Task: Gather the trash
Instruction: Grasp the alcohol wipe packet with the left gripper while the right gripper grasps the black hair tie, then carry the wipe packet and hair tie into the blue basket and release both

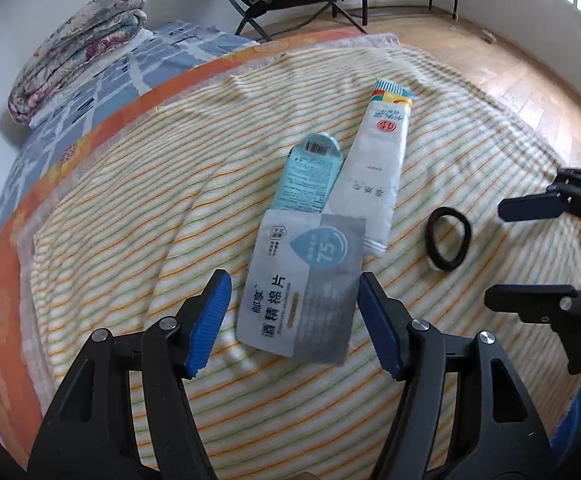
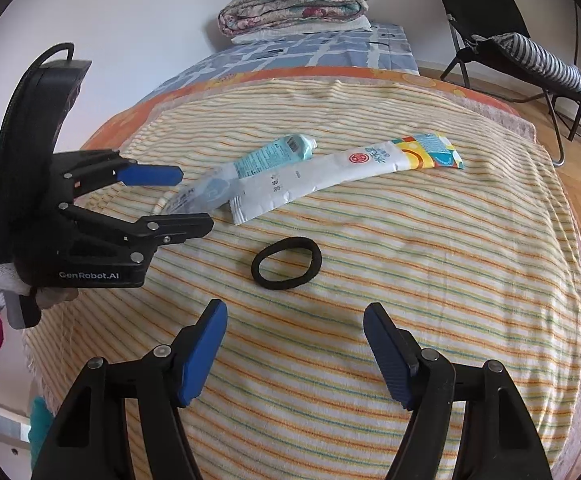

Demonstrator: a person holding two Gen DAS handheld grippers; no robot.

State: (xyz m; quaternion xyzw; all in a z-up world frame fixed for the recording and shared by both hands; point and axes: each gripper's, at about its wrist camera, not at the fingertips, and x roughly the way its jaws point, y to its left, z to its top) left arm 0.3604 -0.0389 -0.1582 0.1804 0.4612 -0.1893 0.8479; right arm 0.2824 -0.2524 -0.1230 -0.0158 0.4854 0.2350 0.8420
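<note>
A silver wipe pouch [image 1: 302,288] lies on the striped blanket [image 1: 130,240]. My left gripper [image 1: 293,280] stands open over it, one blue pad on each side, neither pressing. A teal packet [image 1: 310,176] and a long white wrapper [image 1: 374,172] lie just beyond, overlapping the pouch's far end. A black hair tie [image 1: 448,244] lies to the right. In the right wrist view my right gripper [image 2: 295,316] is open just short of the hair tie [image 2: 286,263], nothing between its pads. There the left gripper [image 2: 194,200] straddles the pouch [image 2: 198,196], beside the teal packet [image 2: 274,152] and the wrapper [image 2: 330,176].
The blanket [image 2: 410,320] covers a bed with an orange sheet [image 1: 6,280] and blue patterned bedding [image 2: 290,52]. A folded floral quilt [image 2: 294,4] sits at the head. A black folding chair [image 2: 522,52] stands on the wooden floor [image 1: 510,80] beyond the bed's edge.
</note>
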